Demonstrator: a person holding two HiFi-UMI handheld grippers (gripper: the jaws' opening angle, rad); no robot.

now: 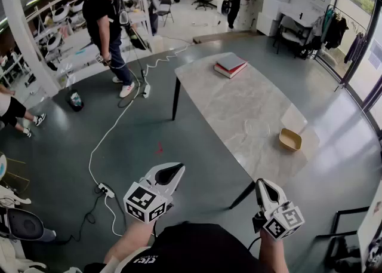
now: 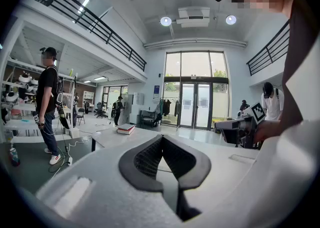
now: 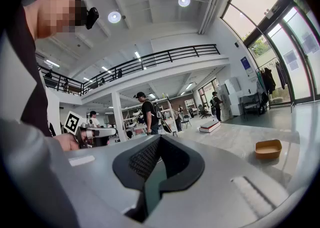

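Observation:
I hold both grippers low in front of me, short of the near end of a long marble table (image 1: 239, 98). My left gripper (image 1: 179, 168) is shut with nothing between its tips, which also meet in its own view (image 2: 161, 138). The right gripper (image 1: 261, 182) hovers by the table's near corner, likewise shut and empty in its own view (image 3: 159, 138). A stack of books (image 1: 230, 66) lies at the table's far end. A small yellow tray (image 1: 290, 139) sits near the table's right edge, closest to the right gripper, and also shows in the right gripper view (image 3: 268, 149).
A person (image 1: 104, 21) with a backpack stands on the grey floor at far left. A white cable runs to a power strip (image 1: 106, 190) near my left gripper. Shelving (image 1: 65, 33) lines the left side, and a clothes rack (image 1: 340, 30) and glass wall the right.

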